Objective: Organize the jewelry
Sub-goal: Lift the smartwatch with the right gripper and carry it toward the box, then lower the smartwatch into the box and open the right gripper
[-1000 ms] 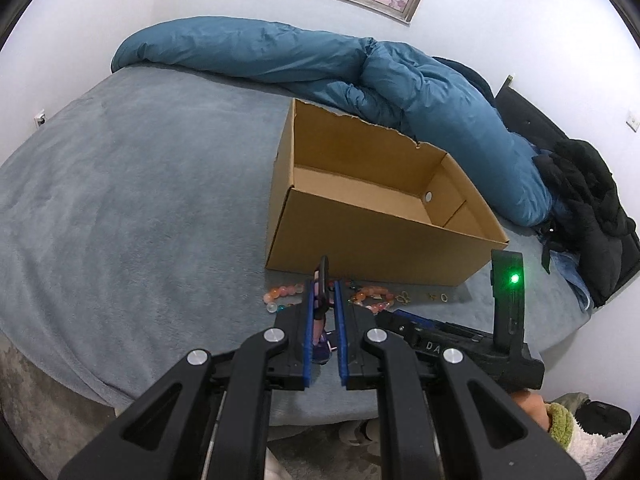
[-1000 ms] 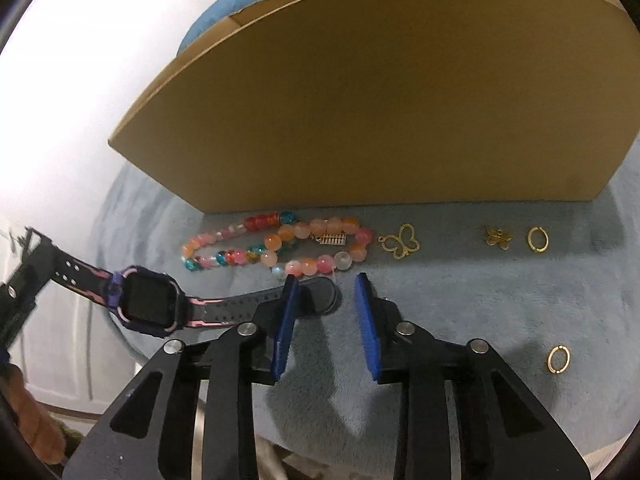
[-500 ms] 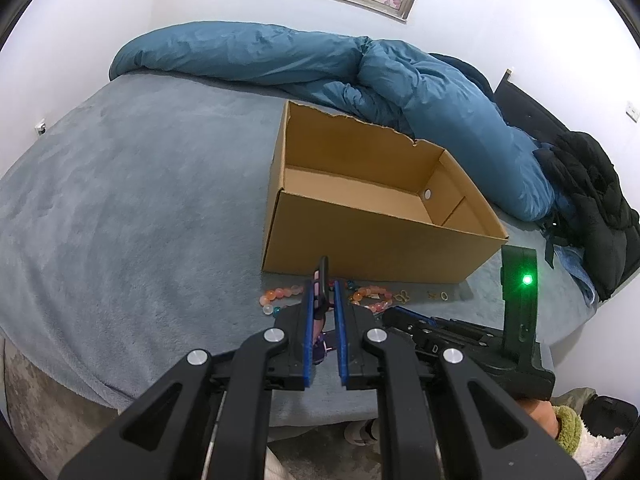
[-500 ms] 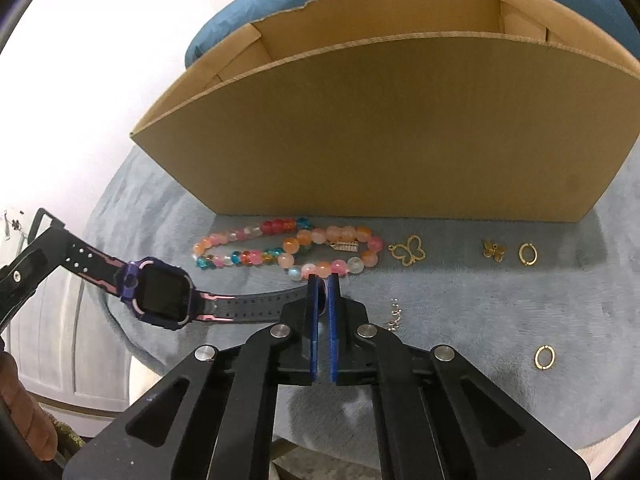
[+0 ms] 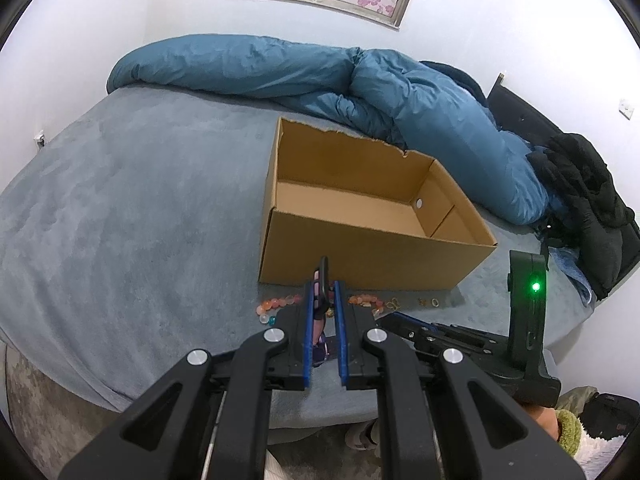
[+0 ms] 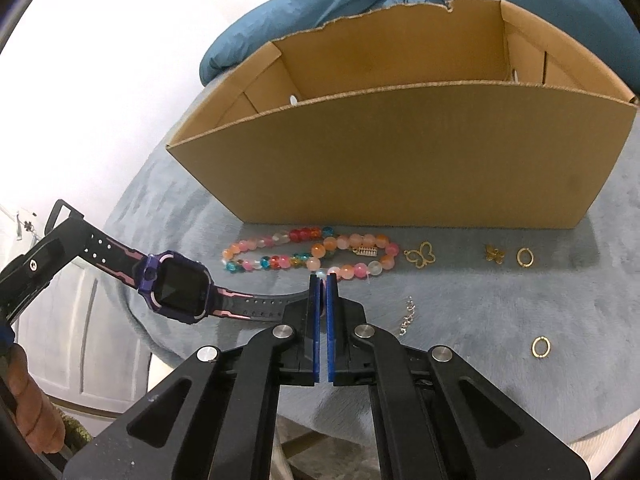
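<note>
A purple and black watch (image 6: pixel 176 286) hangs in the air between both grippers. My left gripper (image 5: pixel 322 300) is shut on one strap end (image 5: pixel 321 284); it shows at the left edge of the right wrist view (image 6: pixel 48 244). My right gripper (image 6: pixel 323 278) is shut on the other strap end (image 6: pixel 276 306). An open cardboard box (image 5: pixel 360 216) stands on the bed behind them, and it also shows in the right wrist view (image 6: pixel 400 152). A bead bracelet (image 6: pixel 312 254), a gold butterfly (image 6: pixel 421 255), a small gold flower (image 6: pixel 494 254), two gold rings (image 6: pixel 525 257) and a thin chain (image 6: pixel 408 316) lie before the box.
A rolled blue duvet (image 5: pixel 360 80) lies behind the box. Black clothing (image 5: pixel 584 200) is heaped at the right. The grey bed cover (image 5: pixel 120 200) stretches left, and its front edge drops off just below the grippers.
My right gripper has shut on the watch strap end. Both grippers have risen with the watch, so the box's inside now shows in the right wrist view.
</note>
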The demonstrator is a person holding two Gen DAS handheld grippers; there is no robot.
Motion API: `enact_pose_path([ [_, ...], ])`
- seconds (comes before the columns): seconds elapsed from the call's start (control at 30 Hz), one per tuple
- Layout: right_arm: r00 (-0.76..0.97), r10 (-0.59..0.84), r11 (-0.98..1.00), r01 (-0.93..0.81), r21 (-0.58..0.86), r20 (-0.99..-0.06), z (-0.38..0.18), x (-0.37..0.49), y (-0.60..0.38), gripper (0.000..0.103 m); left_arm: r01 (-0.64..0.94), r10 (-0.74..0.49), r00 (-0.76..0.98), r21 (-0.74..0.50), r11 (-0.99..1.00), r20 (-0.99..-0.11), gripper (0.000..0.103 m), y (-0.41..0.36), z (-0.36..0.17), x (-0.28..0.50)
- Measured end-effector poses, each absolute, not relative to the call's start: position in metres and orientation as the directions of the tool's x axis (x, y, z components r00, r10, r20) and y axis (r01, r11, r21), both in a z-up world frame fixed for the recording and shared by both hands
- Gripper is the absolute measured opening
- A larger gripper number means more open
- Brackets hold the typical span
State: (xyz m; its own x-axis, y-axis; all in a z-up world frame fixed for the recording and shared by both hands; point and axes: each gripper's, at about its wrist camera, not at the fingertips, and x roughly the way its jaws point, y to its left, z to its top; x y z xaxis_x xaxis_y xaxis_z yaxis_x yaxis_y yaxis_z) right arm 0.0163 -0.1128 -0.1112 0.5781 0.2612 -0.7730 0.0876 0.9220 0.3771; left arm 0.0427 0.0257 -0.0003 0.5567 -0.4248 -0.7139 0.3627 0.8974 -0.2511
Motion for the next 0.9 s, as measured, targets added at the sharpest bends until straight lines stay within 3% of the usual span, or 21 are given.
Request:
enact_pose_path([
  [0.23,0.619,0.271,0.912,0.081,0.403,-0.737,-0.089,0.006,-0.117,0.001,0.406,-0.477,0.575,-0.274,0.872,-0.664,0.009,0.026,0.031,0.032],
  [0.63,0.743,0.293,0.881,0.034,0.471,-0.602,0.017,0.026,-0.186,0.001,0.577,-0.664,0.559,-0.342,0.742,-0.497,0.009,-0.009,0.111,0.077],
  [0.77,0.729,0.273,0.892,0.053,0.449,-0.628,0.025,0.071,-0.209,0.001,0.583,-0.666,0.552,-0.339,0.739,-0.502,0.009,-0.033,0.107,0.127],
  [0.9,0.669,0.231,0.917,0.094,0.388,-0.707,0.010,0.127,-0.226,0.001,0.536,-0.616,0.529,-0.333,0.776,-0.583,0.009,-0.059,0.075,0.193],
])
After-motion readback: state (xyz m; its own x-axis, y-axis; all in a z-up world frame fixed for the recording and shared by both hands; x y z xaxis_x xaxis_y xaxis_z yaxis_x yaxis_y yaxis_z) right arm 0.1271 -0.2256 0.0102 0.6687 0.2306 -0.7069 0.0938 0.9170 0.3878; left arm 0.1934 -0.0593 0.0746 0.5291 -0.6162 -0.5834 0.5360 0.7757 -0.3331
